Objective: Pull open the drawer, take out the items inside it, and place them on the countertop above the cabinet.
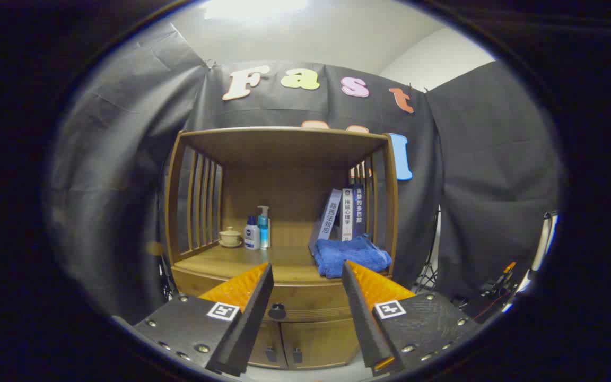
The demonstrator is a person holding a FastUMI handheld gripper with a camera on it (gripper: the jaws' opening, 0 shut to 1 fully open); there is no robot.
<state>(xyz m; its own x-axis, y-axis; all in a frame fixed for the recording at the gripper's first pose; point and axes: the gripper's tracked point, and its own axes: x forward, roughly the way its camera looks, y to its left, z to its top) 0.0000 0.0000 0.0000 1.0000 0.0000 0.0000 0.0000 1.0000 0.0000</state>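
A wooden cabinet [284, 159] stands ahead of me against the black cloth wall. Its drawer [305, 302] is closed, with a dark round knob [277, 310] on the front. That knob sits in the gap between my two fingers, still some way beyond them. My gripper [306, 273] is open and holds nothing. The countertop [242, 262] above the drawer is an open shelf under a wooden roof. The drawer's inside is hidden.
On the countertop stand a small lidded cup [230, 236], two bottles [257, 232], a folded blue towel [351, 256] and leaning books [343, 215]. Slatted sides enclose the shelf. Two small doors [305, 345] lie below the drawer. Stands and cables [491, 289] are at the right.
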